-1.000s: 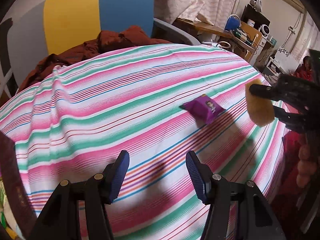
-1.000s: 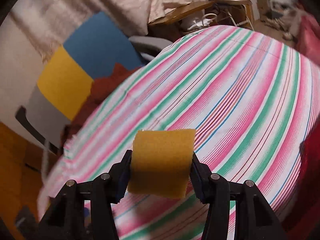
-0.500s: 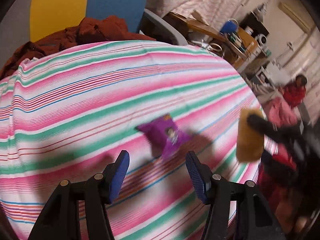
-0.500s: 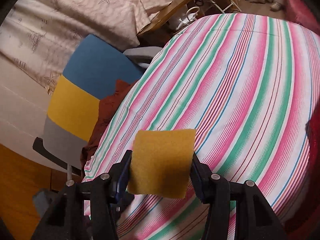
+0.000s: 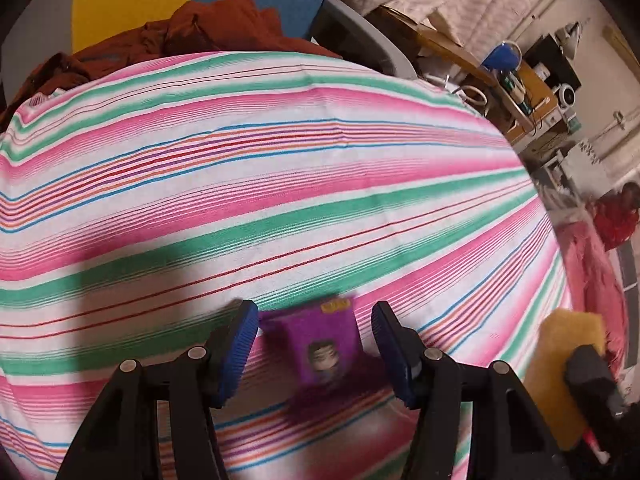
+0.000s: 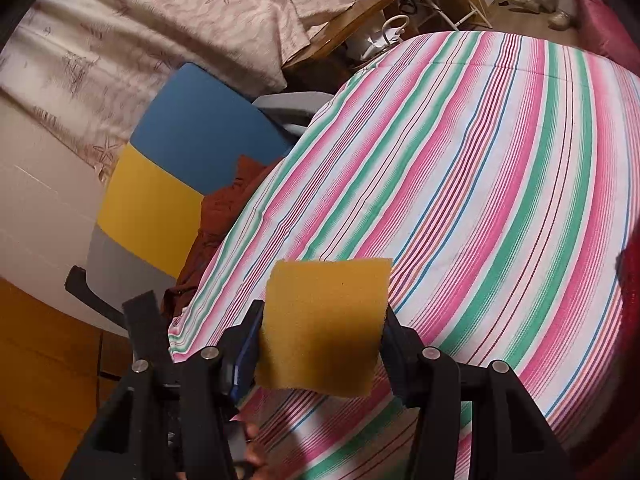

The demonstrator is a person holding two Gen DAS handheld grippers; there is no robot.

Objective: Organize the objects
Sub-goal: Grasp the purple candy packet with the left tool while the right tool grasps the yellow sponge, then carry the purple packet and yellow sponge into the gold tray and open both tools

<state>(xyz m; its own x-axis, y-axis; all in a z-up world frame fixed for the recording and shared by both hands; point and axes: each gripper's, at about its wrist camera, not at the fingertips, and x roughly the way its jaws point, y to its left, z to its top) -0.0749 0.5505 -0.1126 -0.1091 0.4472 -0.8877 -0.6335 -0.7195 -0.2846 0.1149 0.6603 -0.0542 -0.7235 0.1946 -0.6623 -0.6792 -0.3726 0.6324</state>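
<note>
A small purple snack packet [image 5: 320,344] lies on the striped tablecloth [image 5: 280,184]. My left gripper [image 5: 314,346] is open, with a blue pad on each side of the packet and a gap to each. In the left wrist view, a yellow sponge [image 5: 560,360] shows at the lower right with the other black gripper on it. In the right wrist view my right gripper [image 6: 322,344] is shut on that yellow sponge [image 6: 324,320], held above the near end of the tablecloth [image 6: 480,200].
Rust-red cloth [image 5: 208,28] lies on a blue, yellow and grey chair [image 6: 176,168] at the table's far edge. A cluttered wooden desk [image 5: 516,84] stands behind to the right. A person in red [image 5: 616,216] sits at the far right. Patterned curtains [image 6: 180,20] hang behind.
My left gripper has moved forward and down until the purple packet lies between its open fingers. The right gripper has kept its hold on the sponge and turned left.
</note>
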